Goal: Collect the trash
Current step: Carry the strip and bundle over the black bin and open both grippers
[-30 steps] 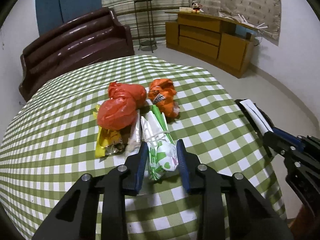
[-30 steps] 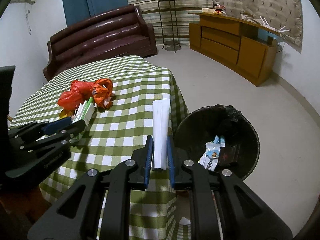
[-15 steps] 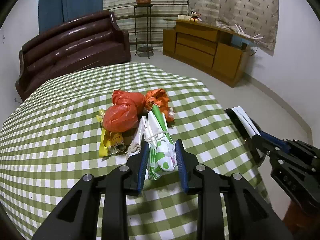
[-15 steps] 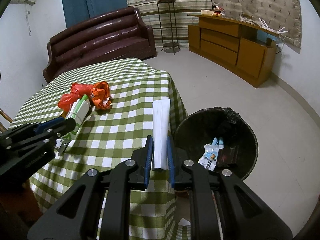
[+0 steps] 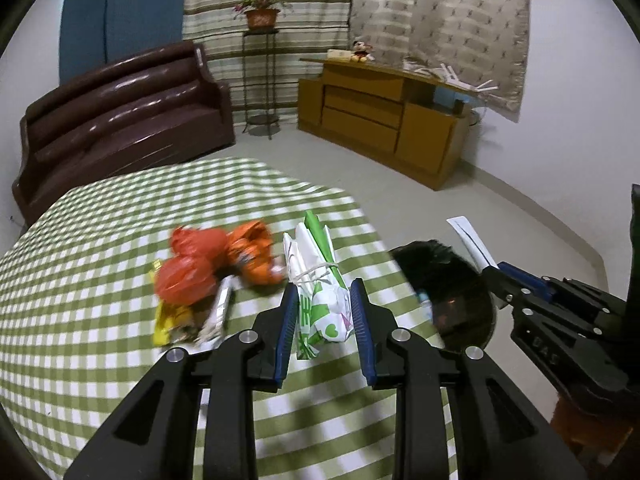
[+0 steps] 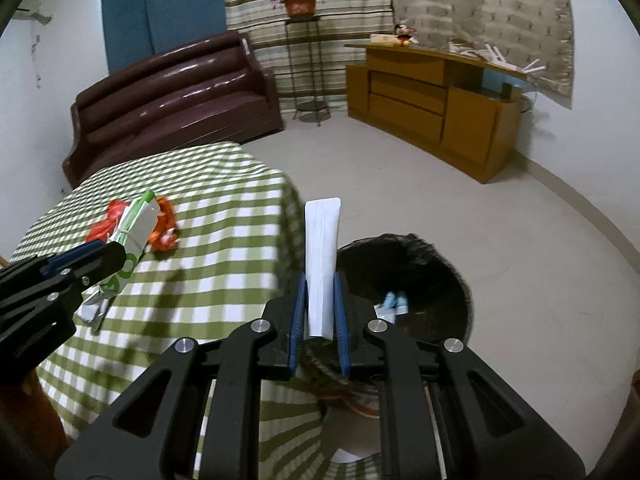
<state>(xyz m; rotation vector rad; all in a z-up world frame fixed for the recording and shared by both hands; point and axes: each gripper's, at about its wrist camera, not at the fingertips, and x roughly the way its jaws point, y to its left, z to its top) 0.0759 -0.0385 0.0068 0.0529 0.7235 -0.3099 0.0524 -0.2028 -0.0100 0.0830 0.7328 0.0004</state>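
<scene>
While my left gripper pinches the green-white bag, my right gripper clamps white paper over the bin.

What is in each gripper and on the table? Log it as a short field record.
left gripper: shut on the green-and-white patterned plastic bag tied with string, lifted off the cloth
right gripper: shut on the flat white folded paper strip, held next to the bin
bin: round black-lined trash bin on the floor beside the table, some wrappers already inside
left on table: red plastic bag, orange plastic bag, yellow snack wrapper, silvery wrapper
surface: green-and-white checked tablecloth
</scene>
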